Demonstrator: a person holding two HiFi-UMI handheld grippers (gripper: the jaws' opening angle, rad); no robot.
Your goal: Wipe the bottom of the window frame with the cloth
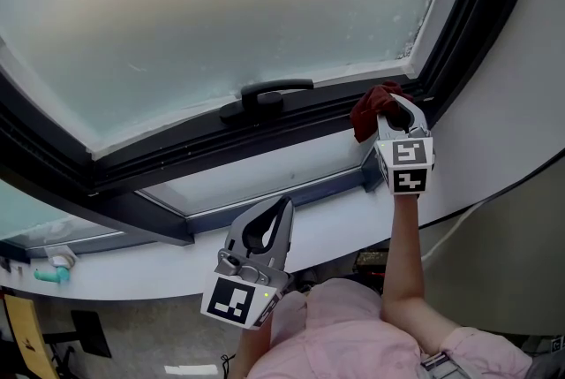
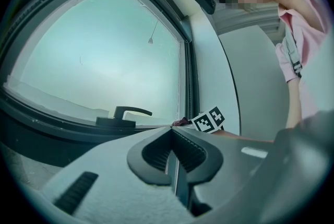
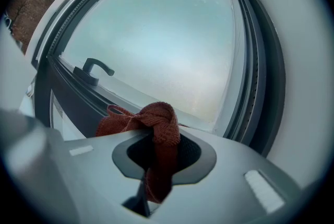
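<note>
Cloth (image 3: 156,126), dark red and loosely knitted, is pinched between the 2 jaws of the right gripper (image 1: 395,109). The jaws are closed down on a bunched fold of it, and a knot-like lump and a loose tail stick out past the tips. In the head view it sits at the far right end of the window frame (image 1: 300,123), against or just beside the dark bottom rail, close to the right-hand corner. Whether it actually presses on the rail I cannot tell. The handle (image 1: 267,94) sits well to the left on the same rail, and the frosted glass (image 1: 221,15) rises beyond.

The left gripper (image 1: 281,209) hangs nearer the person, over the white sill (image 1: 335,223). Its jaws are brought together with nothing between them, well apart from the cloth.

The cloth looks soft, light and limp, so it should fold and drag behind the jaws rather than push ahead of them. Its rough knit ought to catch dust and is unlikely to slide out of the grip. The hold through the middle of the bunch seems sound: it leaves a pad of fabric ahead of the tips, so fabric rather than hard jaw meets the frame. The free tail could snag at the handle's base on a leftward stroke.
</note>
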